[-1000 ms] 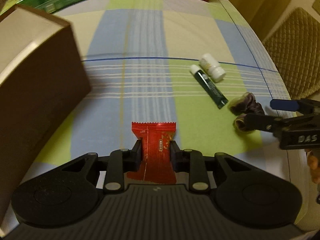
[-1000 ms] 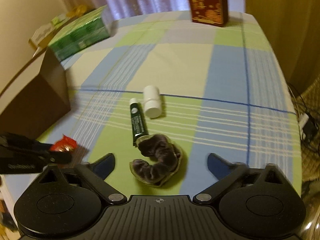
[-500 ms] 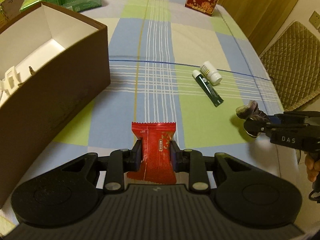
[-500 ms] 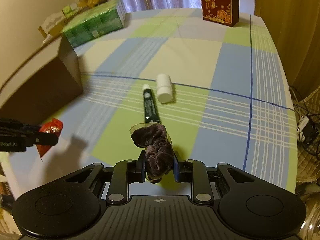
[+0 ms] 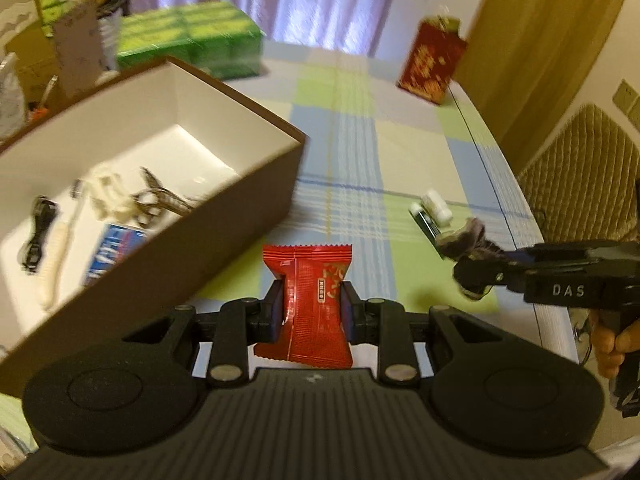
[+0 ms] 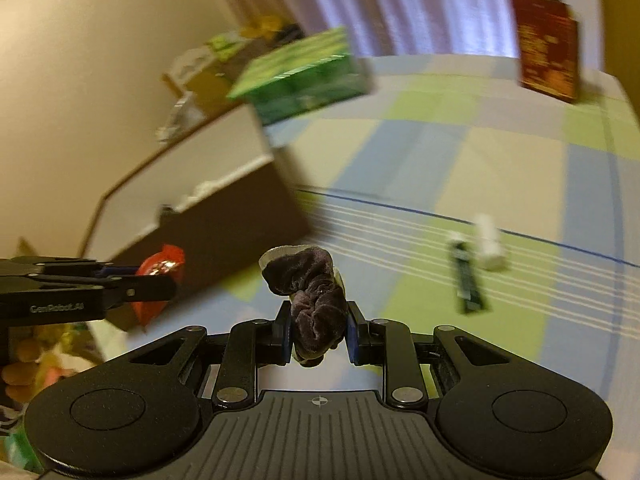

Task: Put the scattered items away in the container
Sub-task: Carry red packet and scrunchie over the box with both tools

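My left gripper (image 5: pixel 313 312) is shut on a red snack packet (image 5: pixel 307 300), held in the air just right of the brown box (image 5: pixel 256 196). The box has white inner walls and holds several small items. My right gripper (image 6: pixel 318 336) is shut on a dark purple velvet scrunchie (image 6: pixel 312 296), lifted above the checked cloth. From the right wrist the left gripper (image 6: pixel 156 284) with the red packet (image 6: pixel 160 276) shows at left, beside the box (image 6: pixel 224 232). A green tube (image 6: pixel 468 280) and a white bottle (image 6: pixel 488 242) lie on the cloth at right.
A green carton pack (image 5: pixel 192 40) stands behind the box and a red gift box (image 5: pixel 432 64) at the far right of the table. A padded chair (image 5: pixel 580 160) is beyond the table's right edge. A hand (image 5: pixel 616 340) holds the right gripper's handle.
Both grippers have risen and swung left toward the box, each keeping its item. The box's inside is now more in view. One second ago the right gripper was open around the scrunchie.
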Action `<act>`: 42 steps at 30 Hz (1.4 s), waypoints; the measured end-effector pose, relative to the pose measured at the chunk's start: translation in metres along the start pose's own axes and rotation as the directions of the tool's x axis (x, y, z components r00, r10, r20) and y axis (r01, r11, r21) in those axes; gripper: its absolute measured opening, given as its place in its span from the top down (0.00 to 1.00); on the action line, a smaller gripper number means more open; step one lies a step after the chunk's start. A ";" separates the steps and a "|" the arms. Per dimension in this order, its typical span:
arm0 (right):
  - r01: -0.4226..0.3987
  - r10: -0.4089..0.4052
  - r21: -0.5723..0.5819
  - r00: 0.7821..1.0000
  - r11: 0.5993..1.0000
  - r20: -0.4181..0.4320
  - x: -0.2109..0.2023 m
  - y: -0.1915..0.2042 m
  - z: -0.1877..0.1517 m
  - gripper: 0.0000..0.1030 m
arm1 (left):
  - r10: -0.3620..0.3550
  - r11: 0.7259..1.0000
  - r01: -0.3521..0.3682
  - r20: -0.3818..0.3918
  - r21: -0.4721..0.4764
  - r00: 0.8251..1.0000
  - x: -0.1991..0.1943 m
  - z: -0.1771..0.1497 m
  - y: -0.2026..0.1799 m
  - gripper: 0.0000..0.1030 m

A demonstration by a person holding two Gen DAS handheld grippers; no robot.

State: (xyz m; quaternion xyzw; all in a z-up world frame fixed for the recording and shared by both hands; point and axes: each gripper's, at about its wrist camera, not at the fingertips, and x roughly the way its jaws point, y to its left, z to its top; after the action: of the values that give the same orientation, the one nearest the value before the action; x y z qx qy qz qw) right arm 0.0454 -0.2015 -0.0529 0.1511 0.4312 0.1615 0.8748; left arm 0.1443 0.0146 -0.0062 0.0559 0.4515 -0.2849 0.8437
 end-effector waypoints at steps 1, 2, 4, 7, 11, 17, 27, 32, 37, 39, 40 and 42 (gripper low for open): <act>-0.020 0.020 -0.012 1.000 1.000 -0.001 0.004 0.007 0.003 0.73 | 0.009 1.000 -0.009 0.013 -0.010 1.000 -0.008 0.000 0.007 0.77; -0.037 0.037 -0.025 0.999 0.999 -0.001 0.007 0.015 0.006 0.73 | 0.018 1.000 -0.018 0.022 -0.018 1.000 -0.014 0.000 0.013 0.77; -0.064 0.064 -0.051 0.998 0.997 -0.003 0.015 0.030 0.012 0.73 | 0.040 0.999 -0.039 0.034 -0.037 0.999 -0.025 0.001 0.025 0.77; -0.093 0.093 -0.083 0.996 0.992 -0.002 0.026 0.049 0.021 0.73 | 0.081 0.995 -0.078 0.046 -0.062 0.996 -0.037 0.003 0.043 0.77; -0.125 0.126 -0.122 0.992 0.985 0.001 0.040 0.070 0.033 0.73 | 0.121 0.989 -0.116 0.058 -0.090 0.991 -0.051 0.004 0.067 0.77; -0.149 0.152 -0.177 0.988 0.973 0.005 0.060 0.093 0.053 0.73 | 0.160 0.982 -0.152 0.070 -0.109 0.985 -0.061 0.007 0.091 0.77; -0.134 0.146 -0.244 0.989 0.960 0.031 0.079 0.113 0.093 0.73 | 0.181 0.980 -0.172 0.081 -0.105 0.980 -0.059 0.021 0.122 0.77; -0.125 0.140 -0.263 0.989 0.957 0.038 0.086 0.120 0.109 0.73 | 0.184 0.980 -0.176 0.085 -0.096 0.979 -0.054 0.031 0.138 0.77; -0.107 0.120 -0.273 0.992 0.956 0.031 0.099 0.125 0.121 0.73 | 0.185 0.980 -0.177 0.076 -0.092 0.980 -0.047 0.038 0.156 0.77; -0.103 0.115 -0.274 0.993 0.956 0.031 0.103 0.127 0.125 0.73 | 0.186 0.980 -0.180 0.069 -0.088 0.980 -0.043 0.040 0.163 0.77; -0.100 0.113 -0.274 0.993 0.956 0.030 0.105 0.128 0.126 0.73 | 0.183 0.980 -0.177 0.066 -0.088 0.981 -0.042 0.041 0.166 0.77; -0.097 0.108 -0.273 0.994 0.957 0.025 0.110 0.130 0.128 0.73 | 0.176 0.982 -0.170 0.059 -0.088 0.983 -0.039 0.043 0.171 0.77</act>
State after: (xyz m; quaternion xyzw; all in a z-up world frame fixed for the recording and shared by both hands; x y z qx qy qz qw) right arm 0.1920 -0.0548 -0.0034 0.0549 0.3793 0.2612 0.8859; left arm 0.2495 0.1586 0.0219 0.0507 0.4281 -0.1934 0.8813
